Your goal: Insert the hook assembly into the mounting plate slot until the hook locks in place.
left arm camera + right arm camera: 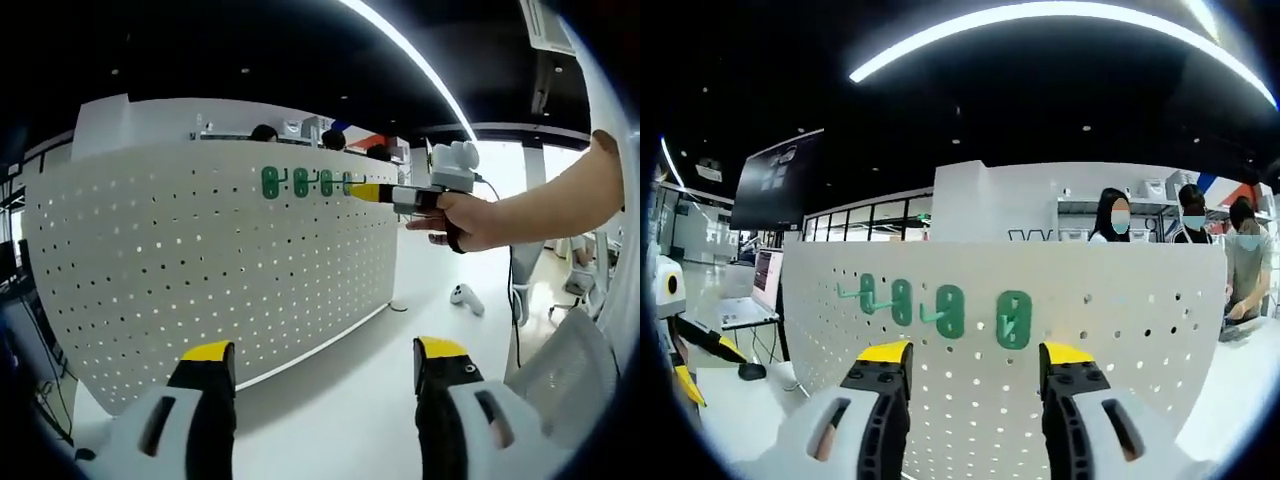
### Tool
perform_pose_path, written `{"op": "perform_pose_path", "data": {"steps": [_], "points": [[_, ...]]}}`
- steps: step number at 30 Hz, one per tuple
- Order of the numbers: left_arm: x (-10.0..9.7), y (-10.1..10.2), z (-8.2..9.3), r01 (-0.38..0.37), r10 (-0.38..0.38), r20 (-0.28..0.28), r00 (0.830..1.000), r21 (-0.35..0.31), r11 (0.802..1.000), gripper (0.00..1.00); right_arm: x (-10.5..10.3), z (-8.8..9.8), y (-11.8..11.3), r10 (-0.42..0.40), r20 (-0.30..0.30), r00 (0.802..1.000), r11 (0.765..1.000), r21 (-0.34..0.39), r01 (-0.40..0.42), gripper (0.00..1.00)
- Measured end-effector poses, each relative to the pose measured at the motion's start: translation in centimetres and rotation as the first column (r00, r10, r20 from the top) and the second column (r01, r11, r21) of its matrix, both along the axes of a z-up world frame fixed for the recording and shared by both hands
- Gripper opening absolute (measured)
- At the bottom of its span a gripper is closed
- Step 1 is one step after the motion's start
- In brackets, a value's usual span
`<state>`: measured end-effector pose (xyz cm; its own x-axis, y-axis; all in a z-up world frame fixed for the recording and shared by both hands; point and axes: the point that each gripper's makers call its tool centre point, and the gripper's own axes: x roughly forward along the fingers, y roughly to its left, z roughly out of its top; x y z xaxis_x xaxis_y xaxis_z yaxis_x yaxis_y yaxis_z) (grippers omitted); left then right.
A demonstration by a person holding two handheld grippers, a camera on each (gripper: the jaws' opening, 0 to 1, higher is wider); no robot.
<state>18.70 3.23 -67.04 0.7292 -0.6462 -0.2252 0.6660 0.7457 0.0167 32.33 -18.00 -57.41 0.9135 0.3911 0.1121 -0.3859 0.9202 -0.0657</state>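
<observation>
A white perforated mounting plate (200, 260) stands upright on the white table. Several green hook assemblies (300, 183) sit in a row along its top edge. In the right gripper view the same green hooks (950, 310) hang on the plate (1120, 320), and the rightmost hook (1013, 318) sits just above my right gripper (975, 362), whose jaws stand open around empty air. A hand holds that right gripper (372, 192) with its yellow tip at the rightmost hook. My left gripper (325, 368) is open, low and well back from the plate.
A white controller (467, 297) lies on the table right of the plate, beside a mesh chair (565, 370). People stand behind the plate (1110, 215). A laptop (755, 295) sits at the left. The table (340, 400) runs in front of the plate.
</observation>
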Motion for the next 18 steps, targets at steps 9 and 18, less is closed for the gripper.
{"op": "perform_pose_path", "data": {"steps": [9, 18], "points": [[0.0, 0.1, 0.0, -0.001, 0.001, 0.001, 1.0, 0.0, 1.0, 0.76, -1.3, -0.8, 1.7, 0.083, -0.011, 0.997, 0.997, -0.002, -0.083, 0.73], [0.1, 0.1, 0.0, -0.002, 0.002, 0.004, 1.0, -0.001, 1.0, 0.76, -1.7, -0.8, 2.4, 0.101, -0.009, 0.995, 0.995, -0.02, -0.101, 0.72]]}}
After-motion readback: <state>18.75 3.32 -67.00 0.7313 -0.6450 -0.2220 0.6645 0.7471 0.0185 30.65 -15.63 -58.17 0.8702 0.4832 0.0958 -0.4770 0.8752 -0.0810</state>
